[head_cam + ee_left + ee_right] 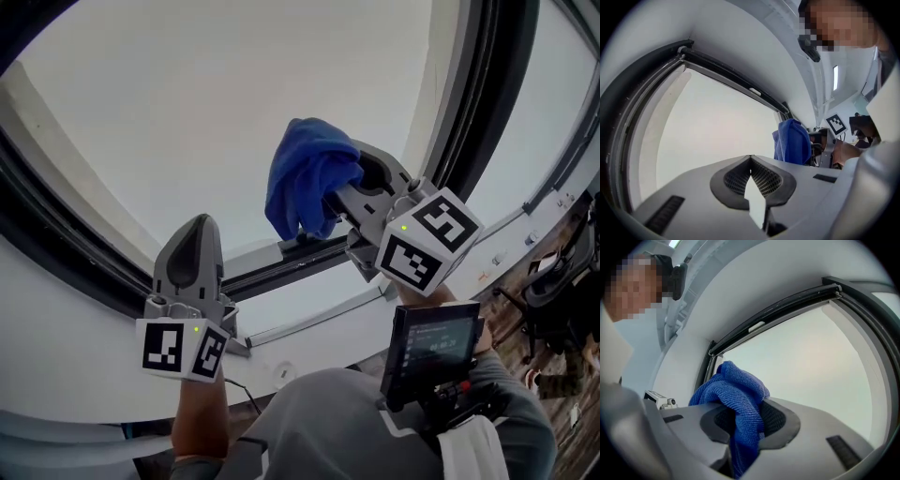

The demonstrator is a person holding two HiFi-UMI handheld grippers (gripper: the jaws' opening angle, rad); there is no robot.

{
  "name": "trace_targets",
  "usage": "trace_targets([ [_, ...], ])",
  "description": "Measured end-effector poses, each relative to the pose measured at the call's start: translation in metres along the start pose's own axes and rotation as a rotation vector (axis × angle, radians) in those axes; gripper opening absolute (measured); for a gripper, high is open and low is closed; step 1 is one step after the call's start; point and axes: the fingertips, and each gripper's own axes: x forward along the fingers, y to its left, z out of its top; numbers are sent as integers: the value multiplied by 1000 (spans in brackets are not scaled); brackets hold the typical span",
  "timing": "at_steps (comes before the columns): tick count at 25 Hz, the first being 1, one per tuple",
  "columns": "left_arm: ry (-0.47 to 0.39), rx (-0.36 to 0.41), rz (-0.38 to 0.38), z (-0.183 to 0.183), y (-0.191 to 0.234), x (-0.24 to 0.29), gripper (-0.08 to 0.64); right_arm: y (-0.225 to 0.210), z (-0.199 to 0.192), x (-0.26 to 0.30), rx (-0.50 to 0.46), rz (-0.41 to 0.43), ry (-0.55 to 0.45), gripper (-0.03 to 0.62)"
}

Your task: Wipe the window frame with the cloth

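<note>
A bunched blue cloth [305,178] sits clamped in my right gripper [361,187], which is shut on it and held up near the lower black window frame [281,267]. In the right gripper view the blue cloth [738,404] spills out from between the jaws, in front of the pane. My left gripper [192,248] is lower left, shut with nothing in it, pointing at the glass above the frame. From the left gripper view the blue cloth [792,143] and the right gripper [822,147] show to the right.
A dark curved window frame [487,94] runs along the right side and another frame section [56,234] on the left. White sill [309,323] lies below. A small screen [433,342] is mounted at the person's chest. Chairs and floor [562,309] show far right.
</note>
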Motion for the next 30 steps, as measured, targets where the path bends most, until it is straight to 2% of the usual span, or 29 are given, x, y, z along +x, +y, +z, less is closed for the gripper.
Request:
trace_targets([
  [5, 40, -35, -4, -27, 0, -28, 9, 12, -30, -8, -10, 15, 56, 98],
  [12, 95, -85, 45, -64, 6, -54, 9, 15, -66, -13, -4, 14, 97, 98],
  [15, 110, -108, 43, -76, 3, -58, 8, 17, -80, -14, 5, 27, 114, 98],
  [20, 163, -104, 71, -99, 1, -60, 8, 16, -105, -16, 39, 24, 156, 98],
  [25, 182, -84, 153, -115, 3, -63, 8, 16, -128, -21, 24, 9, 190, 98],
  [30, 209, -93, 147, -129, -6, -60, 8, 15, -151, -32, 39, -7, 225, 98],
])
